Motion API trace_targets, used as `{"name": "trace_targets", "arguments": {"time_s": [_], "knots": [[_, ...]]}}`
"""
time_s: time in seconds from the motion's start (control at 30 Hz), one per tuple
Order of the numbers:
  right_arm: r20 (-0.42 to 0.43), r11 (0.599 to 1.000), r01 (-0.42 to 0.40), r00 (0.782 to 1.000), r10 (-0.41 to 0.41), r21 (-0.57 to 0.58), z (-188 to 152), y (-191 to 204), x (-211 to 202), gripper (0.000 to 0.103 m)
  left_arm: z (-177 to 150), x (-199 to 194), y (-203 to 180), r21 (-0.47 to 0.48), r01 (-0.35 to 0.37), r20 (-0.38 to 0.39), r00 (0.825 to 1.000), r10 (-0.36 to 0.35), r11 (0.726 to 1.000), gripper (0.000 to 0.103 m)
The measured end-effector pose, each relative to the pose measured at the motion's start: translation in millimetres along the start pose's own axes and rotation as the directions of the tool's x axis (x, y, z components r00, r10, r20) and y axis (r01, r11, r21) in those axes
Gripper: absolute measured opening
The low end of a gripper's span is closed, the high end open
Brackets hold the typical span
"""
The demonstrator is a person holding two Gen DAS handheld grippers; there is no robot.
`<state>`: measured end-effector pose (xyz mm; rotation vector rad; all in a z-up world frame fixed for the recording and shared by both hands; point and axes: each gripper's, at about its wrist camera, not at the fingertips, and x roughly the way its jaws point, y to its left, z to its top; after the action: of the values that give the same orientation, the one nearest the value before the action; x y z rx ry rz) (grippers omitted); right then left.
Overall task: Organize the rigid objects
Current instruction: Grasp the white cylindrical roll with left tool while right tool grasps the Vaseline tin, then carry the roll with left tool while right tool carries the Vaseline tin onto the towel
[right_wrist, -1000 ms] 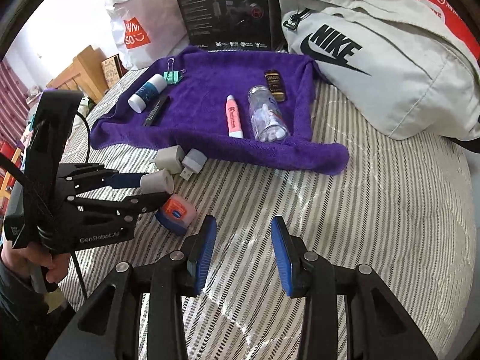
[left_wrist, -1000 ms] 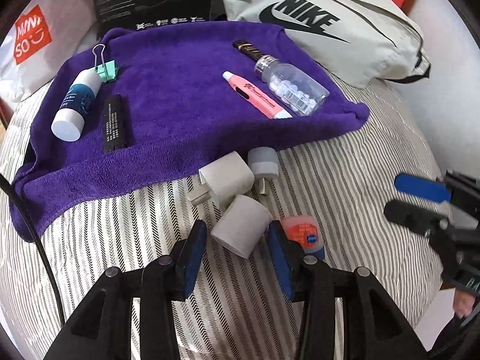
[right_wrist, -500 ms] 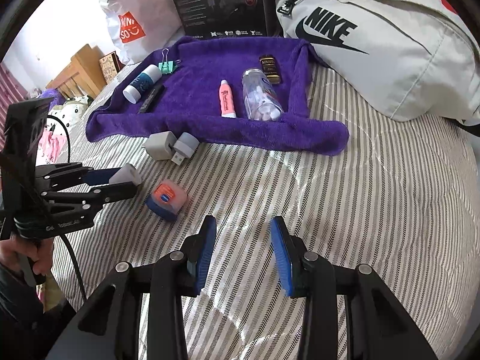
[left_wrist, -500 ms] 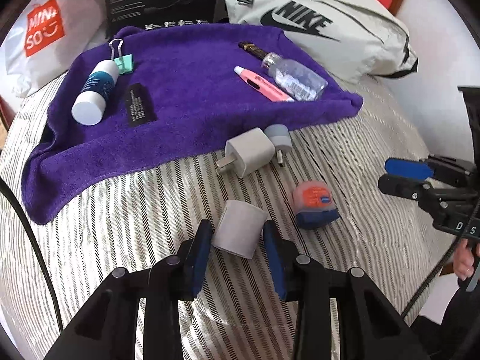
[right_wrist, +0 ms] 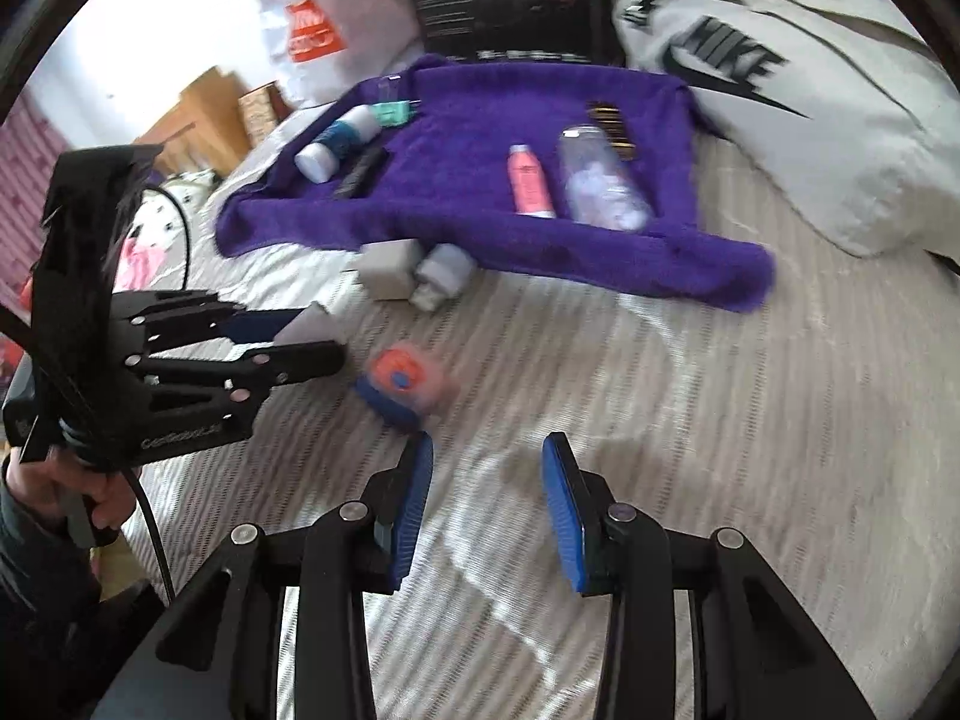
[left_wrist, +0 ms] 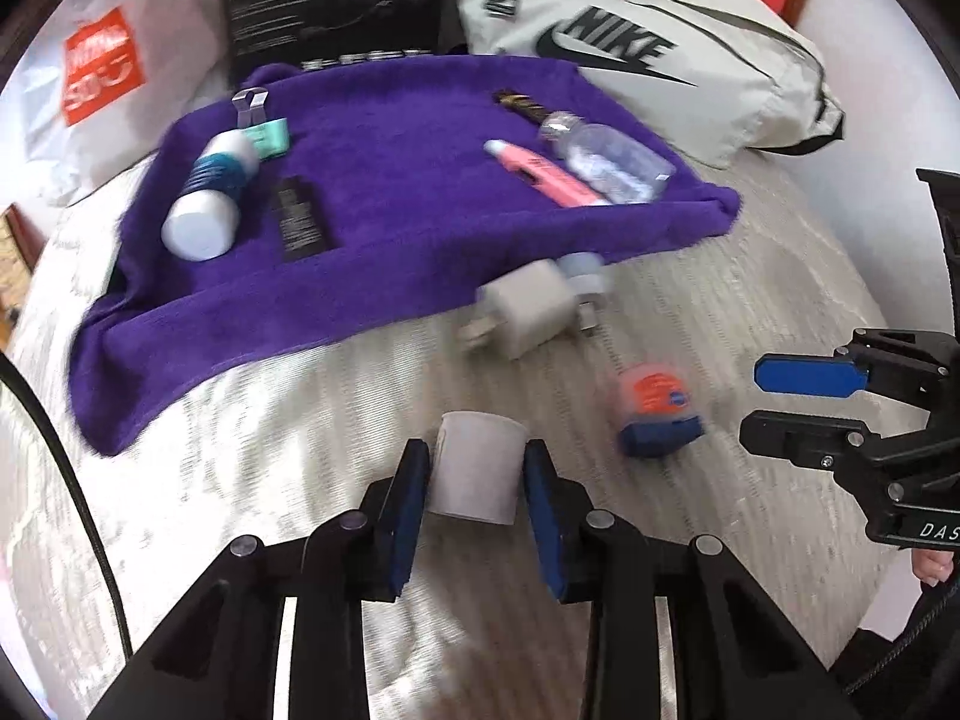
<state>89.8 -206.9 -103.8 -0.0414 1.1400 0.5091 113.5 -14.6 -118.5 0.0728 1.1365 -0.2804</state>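
My left gripper (left_wrist: 474,480) is shut on a grey cylinder (left_wrist: 477,468) and holds it above the striped bed; it also shows in the right wrist view (right_wrist: 309,324). My right gripper (right_wrist: 486,510) is open and empty, just right of and behind an orange-and-blue tin (right_wrist: 399,384) lying on the bed (left_wrist: 657,408). A white charger cube (left_wrist: 528,306) and a small grey plug (left_wrist: 582,273) lie at the front edge of the purple towel (left_wrist: 390,180). On the towel lie a white bottle (left_wrist: 207,204), a black stick (left_wrist: 297,219), a pink tube (left_wrist: 540,171) and a clear bottle (left_wrist: 606,159).
A grey Nike bag (left_wrist: 648,54) lies at the back right, a black box (left_wrist: 336,0) behind the towel, and a white shopping bag (left_wrist: 102,72) at the back left. A green binder clip (left_wrist: 264,132) and a dark brown bar (left_wrist: 522,105) also lie on the towel.
My left gripper closed on the grey cylinder and pulled it back away from the charger and tin. My right gripper moved closer to the orange-and-blue tin, still open.
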Motion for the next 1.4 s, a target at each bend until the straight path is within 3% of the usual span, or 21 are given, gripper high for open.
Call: {"name": "trace_targets", "arguments": {"time_s": [0.17, 0.23, 0.37, 0.6, 0.63, 0.7, 0.8, 0.93, 1.1, 1.4], "knots": [[-0.018, 0.999, -0.035, 0.999, 0.034, -0.035, 7, 19, 18, 0.039, -13, -11, 29, -0.06, -0.008, 0.0, 1.0, 0.008, 0.998, 0.031], [-0.028, 0.997, -0.038, 0.999, 0.036, -0.061, 8, 26, 25, 0.044, -17, -13, 38, -0.087, 0.0, 0.0, 1.0, 0.0, 0.996, 0.031], [-0.028, 0.993, 0.028, 0.999, -0.032, -0.118, 13, 35, 41, 0.046, -23, -14, 47, -0.118, 0.021, 0.003, 1.0, -0.021, 0.993, 0.031], [-0.001, 0.991, 0.041, 0.999, -0.041, -0.128, 28, 36, 52, 0.046, -24, -15, 49, -0.129, 0.032, 0.006, 0.999, -0.032, 0.991, 0.031], [0.0, 0.991, 0.041, 0.999, -0.041, -0.125, 30, 37, 53, 0.046, -24, -16, 50, -0.131, 0.033, 0.007, 0.999, -0.033, 0.991, 0.031], [-0.011, 0.992, 0.05, 0.999, -0.051, -0.113, 32, 37, 54, 0.036, -24, -16, 49, -0.13, 0.032, 0.013, 0.999, -0.03, 0.991, 0.031], [-0.023, 0.993, 0.046, 0.999, -0.048, -0.105, 30, 38, 53, 0.036, -24, -15, 46, -0.118, 0.011, 0.015, 1.0, -0.009, 0.993, 0.031], [-0.014, 0.988, 0.084, 0.996, -0.087, -0.127, 29, 44, 54, 0.036, -24, -15, 40, -0.101, -0.02, 0.019, 1.0, 0.022, 0.995, 0.031], [0.025, 0.969, 0.17, 0.985, -0.168, -0.179, 25, 57, 59, 0.037, -26, -16, 44, -0.139, -0.006, 0.04, 0.999, 0.011, 0.99, 0.031], [-0.011, 0.988, 0.114, 0.993, -0.116, -0.104, 25, 48, 53, 0.036, -33, -27, 53, -0.168, 0.071, 0.094, 0.994, -0.056, 0.983, 0.029]]}}
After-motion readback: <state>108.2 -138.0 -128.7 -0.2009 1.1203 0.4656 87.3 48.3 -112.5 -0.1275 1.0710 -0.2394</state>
